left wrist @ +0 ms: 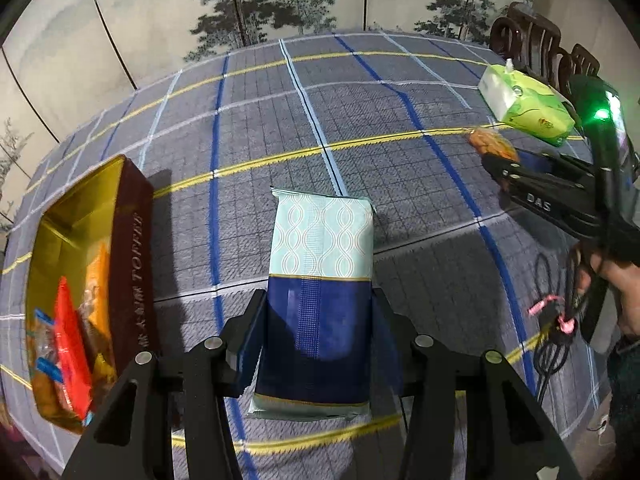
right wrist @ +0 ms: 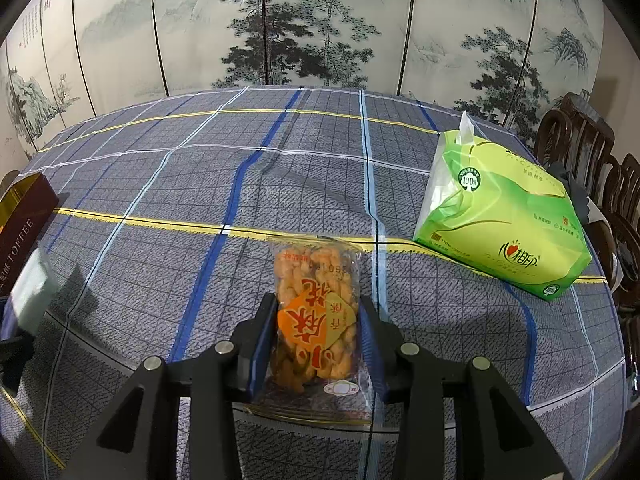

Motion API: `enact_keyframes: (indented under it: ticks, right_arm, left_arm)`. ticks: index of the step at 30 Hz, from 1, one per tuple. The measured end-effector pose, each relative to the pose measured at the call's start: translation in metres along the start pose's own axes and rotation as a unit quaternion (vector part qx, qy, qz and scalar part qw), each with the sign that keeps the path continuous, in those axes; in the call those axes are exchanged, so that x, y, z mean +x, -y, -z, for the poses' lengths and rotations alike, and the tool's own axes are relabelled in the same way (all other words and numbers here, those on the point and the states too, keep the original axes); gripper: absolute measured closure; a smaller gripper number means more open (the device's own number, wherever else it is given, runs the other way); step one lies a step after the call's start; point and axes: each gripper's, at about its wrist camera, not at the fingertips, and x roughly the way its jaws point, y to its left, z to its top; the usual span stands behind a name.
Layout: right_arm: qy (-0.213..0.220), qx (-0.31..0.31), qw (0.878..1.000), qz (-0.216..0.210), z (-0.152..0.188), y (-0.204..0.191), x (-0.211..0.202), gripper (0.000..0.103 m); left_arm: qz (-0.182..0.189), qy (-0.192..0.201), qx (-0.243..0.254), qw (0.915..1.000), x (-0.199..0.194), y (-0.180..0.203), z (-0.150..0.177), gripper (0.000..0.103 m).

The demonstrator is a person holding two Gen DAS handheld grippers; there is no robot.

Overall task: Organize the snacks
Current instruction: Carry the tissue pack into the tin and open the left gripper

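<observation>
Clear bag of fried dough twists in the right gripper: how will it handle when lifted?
The clear plastic bag of orange fried dough twists probably sags beyond the right gripper, since only its middle sits between the fingers. Glossy film may slip. The twists look brittle, so a hard squeeze could crush them.

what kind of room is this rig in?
Likely a home dining room: a round table under a plaid tablecloth, carved wooden chairs at its edge, a painted folding screen behind, and a tissue pack on the table.
</observation>
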Motion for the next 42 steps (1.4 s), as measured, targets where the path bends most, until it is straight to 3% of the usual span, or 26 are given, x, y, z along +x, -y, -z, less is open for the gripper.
enact_keyframes:
  ticks: [4, 16, 24, 32, 42]
  right_arm:
    - [0.0, 0.0, 1.0, 0.0, 0.0, 0.0, 0.0, 0.062]
    - [0.0, 0.0, 1.0, 0.0, 0.0, 0.0, 0.0, 0.062]
    - [0.0, 0.0, 1.0, 0.0, 0.0, 0.0, 0.0, 0.062]
    - [0.0, 0.0, 1.0, 0.0, 0.0, 0.0, 0.0, 0.062]
    - [0.0, 0.0, 1.0, 0.0, 0.0, 0.0, 0.0, 0.062]
  left_arm:
    - [0.0, 0.015, -0.001, 0.9999, -0.018, -0.002, 0.003, 0.057]
    - [-0.05, 0.05, -0.005, 0.9975, -0.059, -0.024, 0.01, 0.057]
    - [-0.069, 0.066, -0.03, 0.995, -0.081, -0.056, 0.011, 0.057]
    - [-0.098, 0.056, -0.081, 0.9903, -0.088, -0.117, 0.017, 0.057]
    - [-0.099, 0.017, -0.144, 0.9845, -0.078, -0.183, 0.038, 0.057]
